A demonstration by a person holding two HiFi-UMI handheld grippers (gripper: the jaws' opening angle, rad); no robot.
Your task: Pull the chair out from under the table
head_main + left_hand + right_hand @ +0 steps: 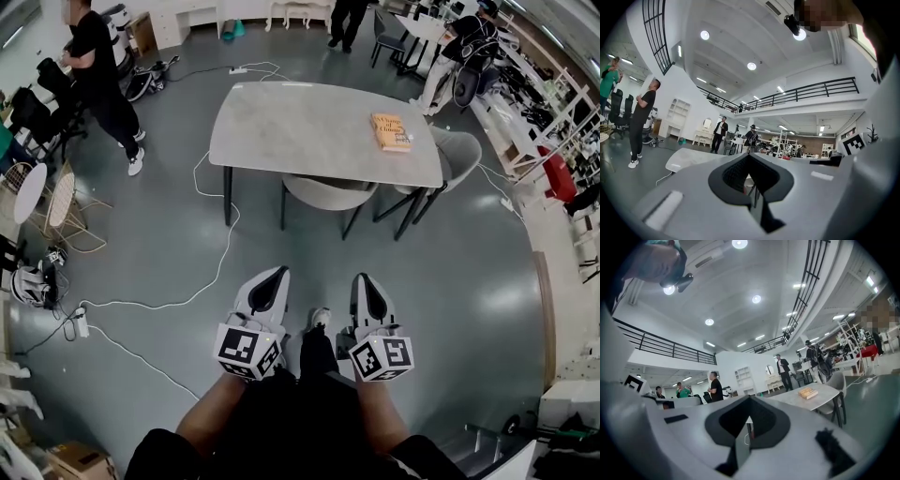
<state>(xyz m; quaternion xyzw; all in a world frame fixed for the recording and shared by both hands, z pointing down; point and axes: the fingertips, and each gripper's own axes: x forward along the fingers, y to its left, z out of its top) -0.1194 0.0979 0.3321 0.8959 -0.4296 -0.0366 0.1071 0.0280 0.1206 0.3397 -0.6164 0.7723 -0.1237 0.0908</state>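
Chair (330, 192) under table (300, 122), well beyond right claw (367, 279)

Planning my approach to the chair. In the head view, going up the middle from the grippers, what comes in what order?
The left gripper and right gripper, side by side → bare grey floor → chair, tucked in → table → white power strip on the far floor.
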